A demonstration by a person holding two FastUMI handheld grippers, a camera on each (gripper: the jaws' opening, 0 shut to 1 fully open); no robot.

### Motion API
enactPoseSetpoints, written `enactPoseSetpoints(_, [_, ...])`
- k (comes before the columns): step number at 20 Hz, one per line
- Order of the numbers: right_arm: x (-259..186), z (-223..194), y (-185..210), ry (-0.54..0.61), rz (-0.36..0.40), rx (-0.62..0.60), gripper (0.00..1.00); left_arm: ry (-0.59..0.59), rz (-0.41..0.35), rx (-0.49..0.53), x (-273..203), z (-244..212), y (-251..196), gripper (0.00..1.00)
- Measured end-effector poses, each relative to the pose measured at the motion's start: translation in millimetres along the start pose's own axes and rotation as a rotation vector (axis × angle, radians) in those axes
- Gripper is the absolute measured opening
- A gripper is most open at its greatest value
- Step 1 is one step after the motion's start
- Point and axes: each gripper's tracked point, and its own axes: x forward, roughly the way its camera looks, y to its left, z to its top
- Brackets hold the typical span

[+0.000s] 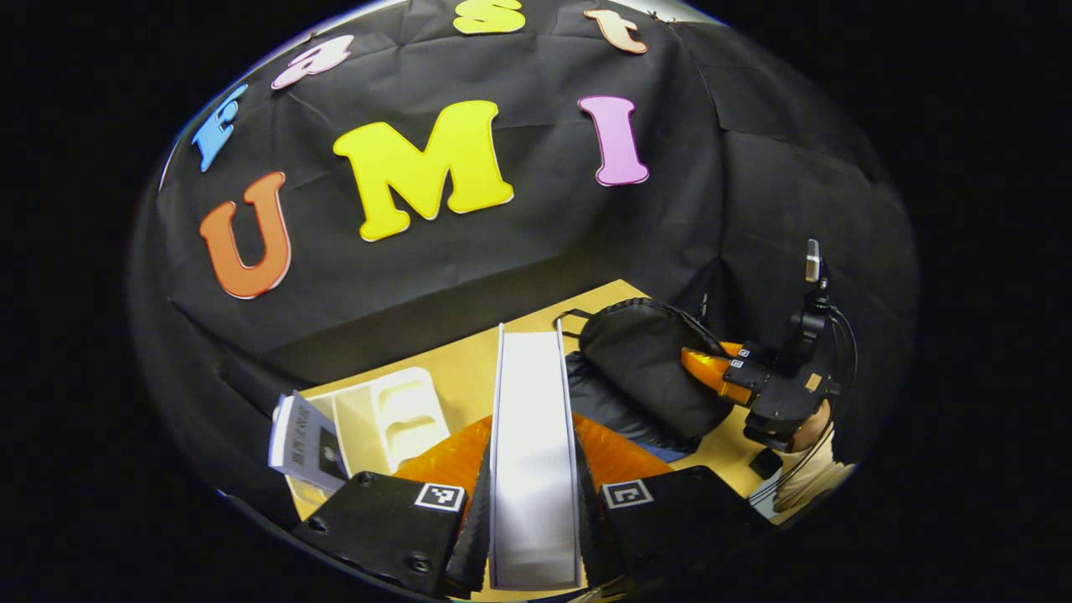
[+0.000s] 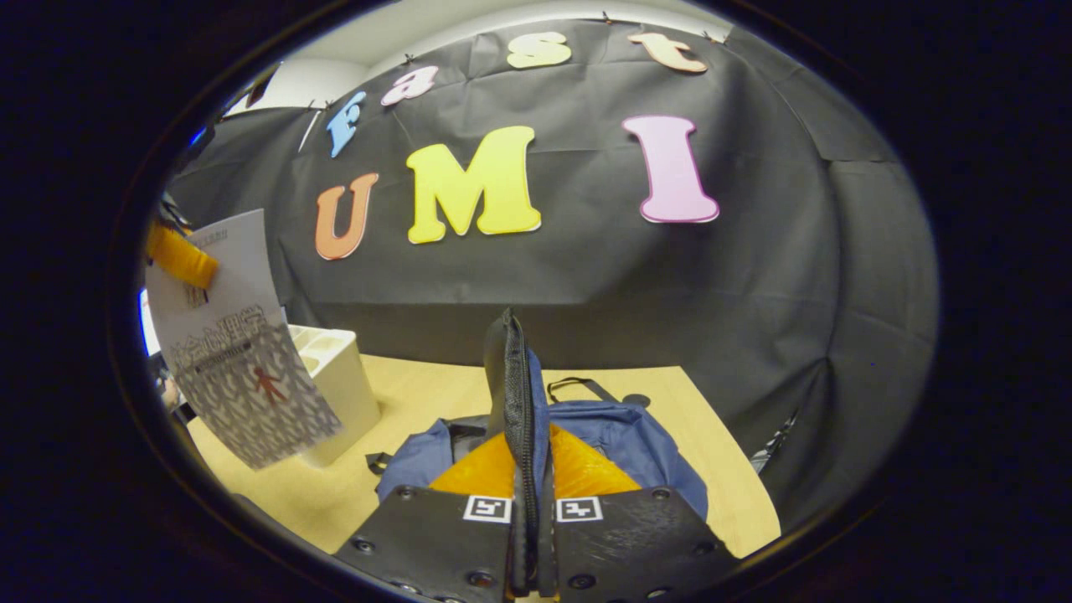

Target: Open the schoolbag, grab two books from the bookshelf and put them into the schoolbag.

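We hold a book (image 1: 532, 452) tight between the fingers of our left gripper (image 1: 533, 502), up in the air above the table (image 1: 452, 368). Our right gripper (image 2: 529, 494) pinches the zipper edge of the schoolbag (image 2: 620, 440) and lifts it, and the bag lies on the table near the white bookshelf (image 1: 394, 419). One more book (image 1: 303, 442) leans on that shelf.

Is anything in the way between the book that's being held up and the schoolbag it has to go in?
Nothing visible blocks it. The left gripper holds the book edge-on over the table, with the schoolbag just beyond. The right gripper pinches the bag's flap and lifts it up, out of the way.
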Motion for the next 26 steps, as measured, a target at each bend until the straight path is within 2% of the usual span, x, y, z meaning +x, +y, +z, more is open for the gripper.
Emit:
enactPoseSetpoints(6, [7.8, 14.1, 4.6, 0.052, -0.013, -0.021, 0.05, -0.004, -0.195, -0.231, 42.2, -17.7, -22.1, 0.46])
enactPoseSetpoints(9, [9.3, 25.3, 1.9, 0.067, -0.039, -0.037, 0.05, -0.001, -0.264, -0.368, 62.3, -31.3, -21.5, 0.46])
enactPoseSetpoints(11, [9.1, 36.7, 4.7, 0.071, -0.053, -0.046, 0.05, -0.010, -0.282, -0.449, 72.6, -42.0, -13.1, 0.46])
enactPoseSetpoints(16, [7.4, 62.2, 12.8, 0.061, -0.085, -0.106, 0.05, -0.127, -0.279, -0.681, 98.6, -58.0, 19.1, 0.46])
enactPoseSetpoints(21, [12.7, 68.6, 19.5, 0.048, -0.100, -0.121, 0.05, -0.171, -0.338, -0.966, 129.1, -61.8, 31.8, 0.46])
enactPoseSetpoints(24, [12.9, 77.2, 22.1, 0.026, -0.102, -0.103, 0.02, -0.181, -0.306, -1.011, 157.3, -64.1, 42.1, 0.46])
enactPoseSetpoints(26, [13.5, 83.9, 24.2, 0.011, -0.102, -0.092, 0.05, -0.156, -0.321, -1.063, 175.2, -71.9, 35.6, 0.46])
